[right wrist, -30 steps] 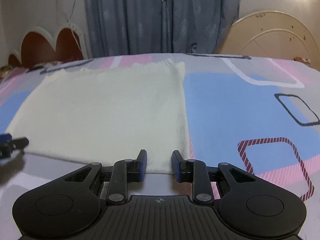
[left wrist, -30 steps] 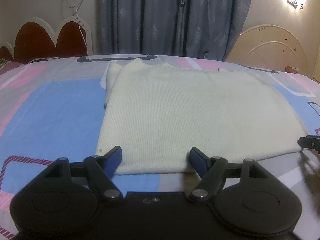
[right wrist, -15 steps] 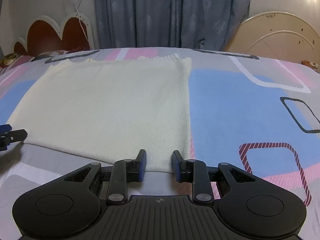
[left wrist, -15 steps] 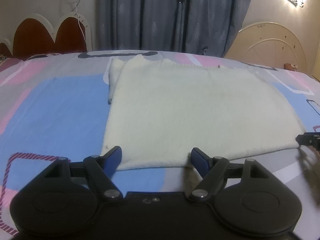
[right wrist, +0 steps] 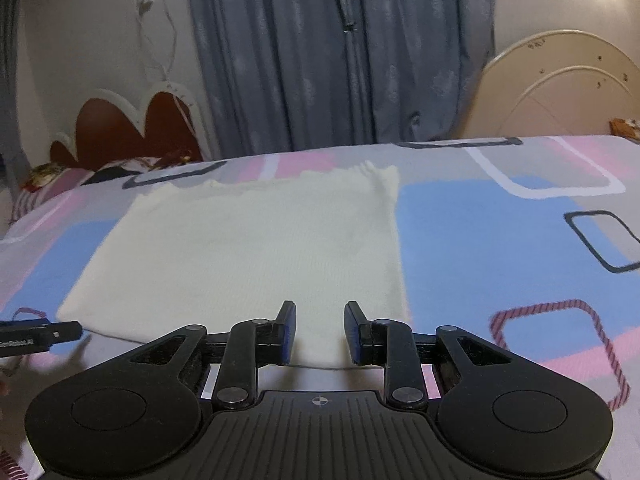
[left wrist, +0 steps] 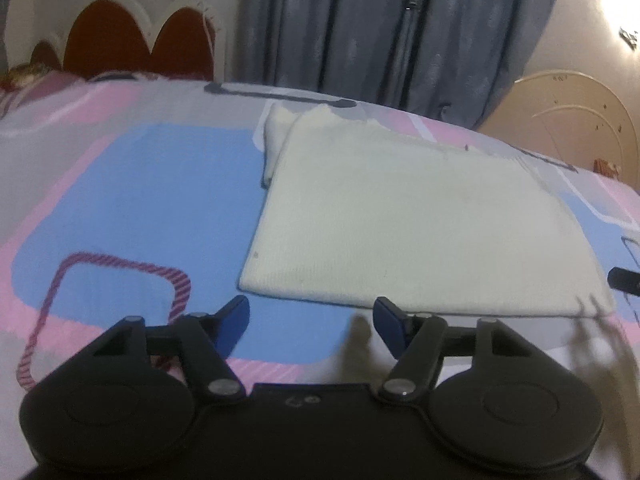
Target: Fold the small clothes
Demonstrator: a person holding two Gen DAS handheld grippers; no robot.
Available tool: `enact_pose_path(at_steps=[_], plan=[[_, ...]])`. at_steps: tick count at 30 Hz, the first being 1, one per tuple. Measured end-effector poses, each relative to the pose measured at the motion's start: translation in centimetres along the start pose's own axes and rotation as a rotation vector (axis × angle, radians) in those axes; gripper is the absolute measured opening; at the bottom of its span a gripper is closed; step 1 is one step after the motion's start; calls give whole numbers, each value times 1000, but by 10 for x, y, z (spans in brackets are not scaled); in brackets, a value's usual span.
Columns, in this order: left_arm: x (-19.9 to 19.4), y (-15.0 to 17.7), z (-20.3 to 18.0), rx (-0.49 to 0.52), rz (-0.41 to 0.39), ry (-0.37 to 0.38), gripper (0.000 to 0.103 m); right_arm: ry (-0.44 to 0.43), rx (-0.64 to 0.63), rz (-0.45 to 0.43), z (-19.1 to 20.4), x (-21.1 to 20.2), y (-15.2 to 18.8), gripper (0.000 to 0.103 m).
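My left gripper (left wrist: 311, 314) hangs just before the cream sweater's (left wrist: 416, 224) near edge, jaws closing on nothing; my right gripper (right wrist: 320, 330) stands narrow, empty, above that edge.

left wrist: low, facing curtain (left wrist: 400, 28) | right wrist: same | shared: cream garment (left wrist: 420, 220), bedsheet (right wrist: 500, 240)

Both wrist views are smeared by motion blur. In the left view only a dark tip of the right gripper (left wrist: 625, 281) shows at the right edge. In the right view the left gripper (right wrist: 38, 336) is cut off at the left edge, its printed lettering too small to read. The cream knit garment (right wrist: 248, 256) hides its own folded layers; one narrow folded part (left wrist: 275, 148) pokes out at its far left corner.
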State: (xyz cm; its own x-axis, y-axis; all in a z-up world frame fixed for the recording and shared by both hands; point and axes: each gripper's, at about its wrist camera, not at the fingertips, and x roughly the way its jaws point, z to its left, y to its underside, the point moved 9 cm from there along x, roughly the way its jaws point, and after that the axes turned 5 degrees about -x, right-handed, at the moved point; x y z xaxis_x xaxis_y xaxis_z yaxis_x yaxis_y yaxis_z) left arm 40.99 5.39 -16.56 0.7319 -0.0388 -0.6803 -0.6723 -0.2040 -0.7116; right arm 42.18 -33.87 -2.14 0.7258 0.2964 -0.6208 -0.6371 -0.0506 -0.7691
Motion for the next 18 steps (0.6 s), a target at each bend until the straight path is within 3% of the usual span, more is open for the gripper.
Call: enact_pose_path(at_steps=[4, 9, 14, 18], plan=[[1, 2, 5, -96, 26, 39, 58, -17, -5, 3, 6, 4, -3, 27], [7, 1, 12, -312, 74, 148, 63, -43, 2, -2, 13, 12, -12, 27], [22, -7, 25, -565, 62, 247, 64, -81, -3, -10, 27, 28, -26, 27], [35, -13, 32, -674, 23, 286, 57, -118, -7, -13, 40, 48, -35, 27]])
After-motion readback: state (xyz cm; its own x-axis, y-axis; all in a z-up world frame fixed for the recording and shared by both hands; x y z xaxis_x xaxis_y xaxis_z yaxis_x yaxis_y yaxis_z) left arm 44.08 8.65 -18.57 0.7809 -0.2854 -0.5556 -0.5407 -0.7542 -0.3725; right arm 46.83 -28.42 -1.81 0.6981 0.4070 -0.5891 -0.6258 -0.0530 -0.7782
